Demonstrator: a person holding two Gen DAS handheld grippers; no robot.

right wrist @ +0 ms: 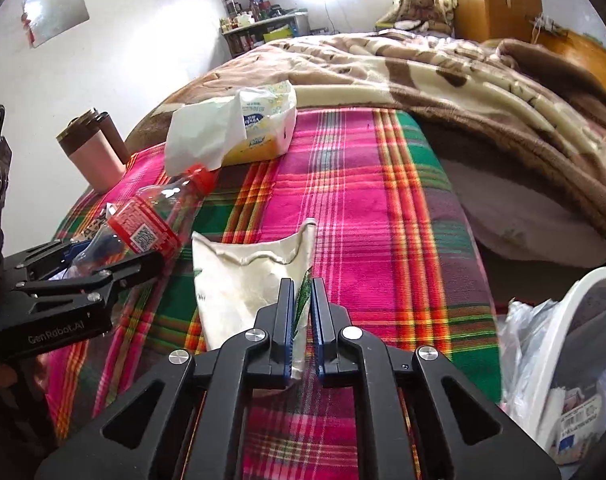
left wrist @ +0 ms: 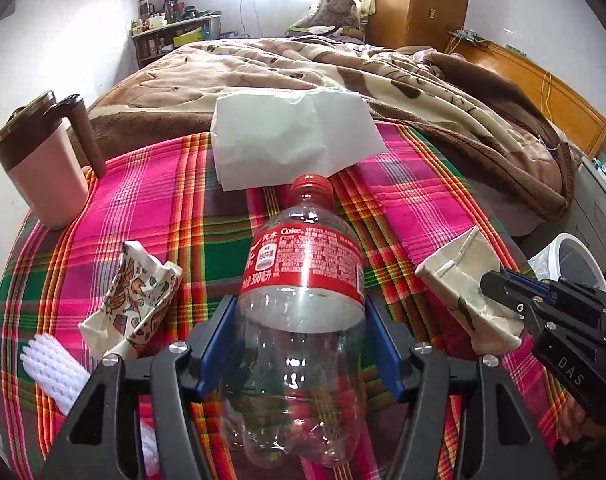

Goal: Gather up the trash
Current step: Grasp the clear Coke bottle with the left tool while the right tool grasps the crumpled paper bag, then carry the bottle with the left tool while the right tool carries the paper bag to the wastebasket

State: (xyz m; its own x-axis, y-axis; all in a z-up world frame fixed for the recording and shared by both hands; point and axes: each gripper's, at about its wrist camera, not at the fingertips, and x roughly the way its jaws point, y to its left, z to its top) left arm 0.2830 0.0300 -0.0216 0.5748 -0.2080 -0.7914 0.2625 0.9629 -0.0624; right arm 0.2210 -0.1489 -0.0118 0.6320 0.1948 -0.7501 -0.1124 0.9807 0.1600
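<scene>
My left gripper (left wrist: 301, 344) is shut on an empty clear Coke bottle (left wrist: 303, 280) with a red cap and label, held over the plaid cloth; it also shows in the right wrist view (right wrist: 151, 220). My right gripper (right wrist: 301, 320) is shut on the edge of a flattened white paper cup (right wrist: 247, 280), which also shows in the left wrist view (left wrist: 463, 280). A crumpled patterned paper cup (left wrist: 139, 300) lies on the cloth at the left, beside a white foam net (left wrist: 55, 372). A white bin (right wrist: 563, 360) with a plastic liner stands at the right, below the table edge.
A pink and brown mug (left wrist: 47, 168) stands at the far left of the plaid table (right wrist: 363, 220). A tissue pack (right wrist: 239, 128) with a tissue sticking out lies at the far edge. A bed with a brown blanket (right wrist: 443, 68) is behind.
</scene>
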